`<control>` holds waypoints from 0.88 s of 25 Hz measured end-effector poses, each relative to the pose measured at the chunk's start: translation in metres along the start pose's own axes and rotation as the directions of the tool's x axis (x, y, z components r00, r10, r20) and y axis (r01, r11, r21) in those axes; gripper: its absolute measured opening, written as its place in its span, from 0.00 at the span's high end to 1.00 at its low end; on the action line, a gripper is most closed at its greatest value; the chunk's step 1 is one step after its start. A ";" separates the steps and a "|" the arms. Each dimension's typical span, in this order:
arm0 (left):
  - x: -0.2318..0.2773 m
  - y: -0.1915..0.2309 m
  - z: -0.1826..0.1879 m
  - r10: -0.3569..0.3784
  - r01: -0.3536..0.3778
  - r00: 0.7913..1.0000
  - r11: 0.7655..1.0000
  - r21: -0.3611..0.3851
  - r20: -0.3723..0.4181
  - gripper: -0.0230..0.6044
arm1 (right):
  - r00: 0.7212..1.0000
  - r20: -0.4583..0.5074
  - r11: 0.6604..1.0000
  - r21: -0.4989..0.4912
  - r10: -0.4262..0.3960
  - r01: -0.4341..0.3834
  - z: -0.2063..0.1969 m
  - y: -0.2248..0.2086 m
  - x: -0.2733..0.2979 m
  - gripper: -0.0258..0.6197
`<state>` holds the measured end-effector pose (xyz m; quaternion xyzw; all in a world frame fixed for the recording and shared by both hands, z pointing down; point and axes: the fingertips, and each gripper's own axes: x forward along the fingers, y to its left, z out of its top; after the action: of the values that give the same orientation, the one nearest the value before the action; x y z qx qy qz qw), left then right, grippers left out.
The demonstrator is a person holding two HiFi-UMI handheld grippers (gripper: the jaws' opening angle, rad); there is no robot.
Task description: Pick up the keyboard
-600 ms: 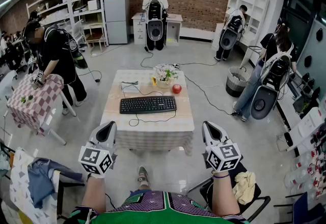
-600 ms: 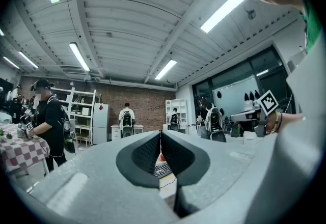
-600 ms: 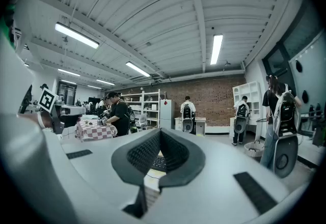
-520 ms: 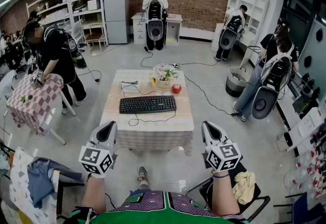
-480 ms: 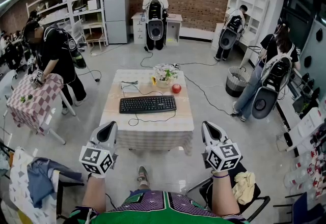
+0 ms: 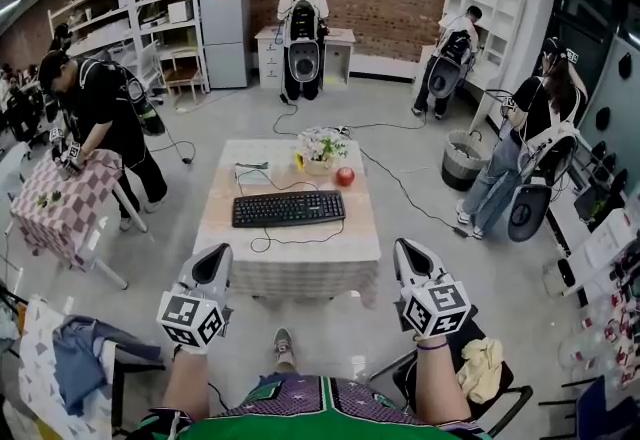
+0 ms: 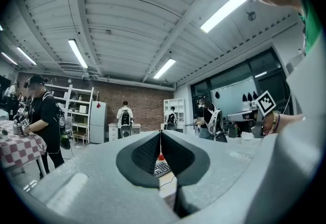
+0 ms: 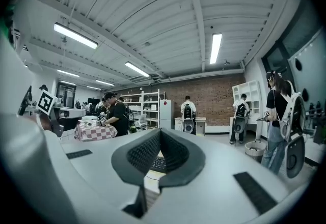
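A black keyboard [image 6: 289,208] lies across the middle of a low table [image 6: 225,228] with a checked cloth, its cable looping toward the near edge. My left gripper [image 6: 213,258] hangs short of the table's near left corner, jaws shut and empty. On the other side, my right gripper [image 6: 409,255] is level with it, off the near right corner, also shut on nothing. Through the closed jaws, a bit of the keyboard [image 7: 162,168] shows in the left gripper view, and the keyboard [image 8: 158,163] shows again in the right gripper view.
A red apple [image 6: 345,176] and a flower pot [image 6: 321,149] stand behind the keyboard. Cables run across the floor beyond the table. A chair with a yellow cloth [image 6: 480,363] is at my right, clothes [image 6: 80,353] at my left. Several people stand around the room.
The view has shifted slightly. People at the left and right have moved a little. Both grippers stay where they were, shut.
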<state>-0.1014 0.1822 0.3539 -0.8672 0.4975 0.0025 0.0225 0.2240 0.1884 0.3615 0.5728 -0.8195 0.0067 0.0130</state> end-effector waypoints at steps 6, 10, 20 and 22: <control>0.020 0.007 -0.001 -0.015 0.015 1.000 1.000 0.004 -0.001 0.93 | 1.000 0.010 1.000 0.005 0.017 -0.017 0.002 -0.001 0.015 0.96; 0.033 0.013 -0.010 -0.018 0.018 1.000 1.000 0.001 -0.024 0.93 | 0.999 0.002 0.999 -0.012 0.036 -0.036 0.002 -0.002 0.029 0.96; 0.081 0.050 -0.022 -0.006 0.006 0.999 1.000 -0.007 -0.038 0.93 | 0.998 0.052 1.000 0.012 -0.017 0.016 0.016 -0.022 0.083 0.96; 0.092 0.057 -0.025 -0.013 0.014 0.999 1.000 0.012 -0.047 0.93 | 0.999 0.041 1.000 0.007 -0.015 0.015 0.015 -0.025 0.100 0.96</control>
<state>-0.1051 0.0732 0.3743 -0.8702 0.4920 -0.0211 0.0160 0.2129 0.0860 0.3497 0.5790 -0.8153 -0.0026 -0.0054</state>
